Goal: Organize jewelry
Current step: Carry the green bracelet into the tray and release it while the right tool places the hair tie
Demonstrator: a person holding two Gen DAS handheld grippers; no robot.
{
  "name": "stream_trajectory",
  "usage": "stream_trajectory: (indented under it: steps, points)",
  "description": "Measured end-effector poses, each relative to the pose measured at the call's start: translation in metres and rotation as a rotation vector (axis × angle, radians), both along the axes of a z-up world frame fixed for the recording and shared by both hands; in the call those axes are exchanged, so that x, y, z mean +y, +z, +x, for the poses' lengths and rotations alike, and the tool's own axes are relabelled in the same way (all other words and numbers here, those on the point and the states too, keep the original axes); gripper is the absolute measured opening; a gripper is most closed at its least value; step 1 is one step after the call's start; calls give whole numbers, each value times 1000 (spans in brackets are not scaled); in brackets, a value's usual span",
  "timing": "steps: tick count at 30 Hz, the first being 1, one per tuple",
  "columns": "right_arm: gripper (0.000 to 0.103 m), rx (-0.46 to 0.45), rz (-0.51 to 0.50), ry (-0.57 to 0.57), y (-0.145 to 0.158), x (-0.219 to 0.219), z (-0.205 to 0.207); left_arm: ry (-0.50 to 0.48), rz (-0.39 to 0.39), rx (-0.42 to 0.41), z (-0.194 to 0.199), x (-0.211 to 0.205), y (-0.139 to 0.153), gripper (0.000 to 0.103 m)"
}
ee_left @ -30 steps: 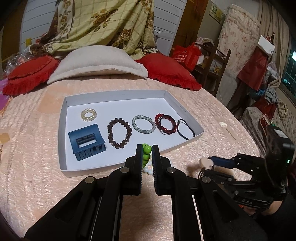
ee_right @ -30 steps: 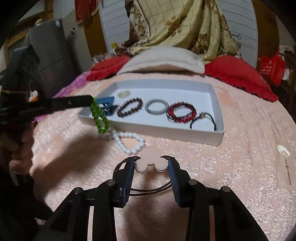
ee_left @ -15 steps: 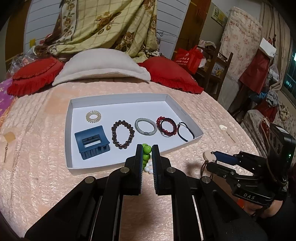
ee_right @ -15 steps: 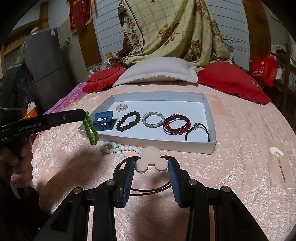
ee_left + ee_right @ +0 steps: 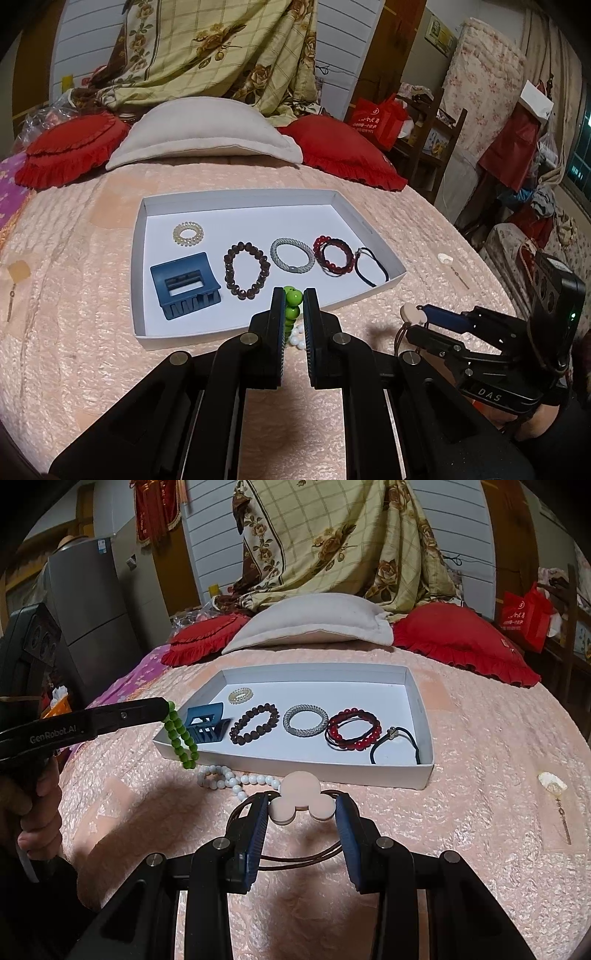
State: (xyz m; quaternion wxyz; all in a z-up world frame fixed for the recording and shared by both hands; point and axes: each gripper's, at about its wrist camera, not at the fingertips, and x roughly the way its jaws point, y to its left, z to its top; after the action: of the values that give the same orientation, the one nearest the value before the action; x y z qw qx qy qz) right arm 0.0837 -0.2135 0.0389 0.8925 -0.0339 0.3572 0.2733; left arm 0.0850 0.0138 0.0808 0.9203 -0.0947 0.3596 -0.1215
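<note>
My left gripper (image 5: 293,303) is shut on a green bead bracelet (image 5: 293,297), which hangs from its tip (image 5: 162,707) as a loop (image 5: 181,738) just left of the white tray (image 5: 332,771). My right gripper (image 5: 301,805) is shut on a pink mouse-head charm (image 5: 300,788), whose brown cord (image 5: 295,864) trails under the fingers. In the left wrist view that charm (image 5: 409,313) shows at the right gripper's tip, above the bedspread. A white bead bracelet (image 5: 229,779) lies on the bedspread in front of the tray, between the two grippers.
The tray (image 5: 137,266) holds a blue claw clip (image 5: 184,286), a coil hair tie (image 5: 188,233), brown (image 5: 245,273), silver (image 5: 293,254) and red (image 5: 334,254) bracelets and a black cord (image 5: 371,271). Pillows (image 5: 199,136) lie behind. An earring card (image 5: 554,786) lies right.
In both views the tray now sits a little farther off and lower. The green bracelet has come slightly away from the tray's near corner. Both grips are unchanged.
</note>
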Motion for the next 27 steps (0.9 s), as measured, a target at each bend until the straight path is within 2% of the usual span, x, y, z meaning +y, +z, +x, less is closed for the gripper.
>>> stream_trajectory:
  steps: [12, 15, 27]
  points:
    - [36, -42, 42, -3, 15, 3, 14, 35, -33, -18, 19, 13, 9, 8]
    - [36, -15, 84, -4, 17, 2, 24, 39, -34, -19, 25, 10, 9, 8]
    - [36, -55, 71, -33, 25, 7, 54, 69, -11, -18, 52, 2, 8, 8]
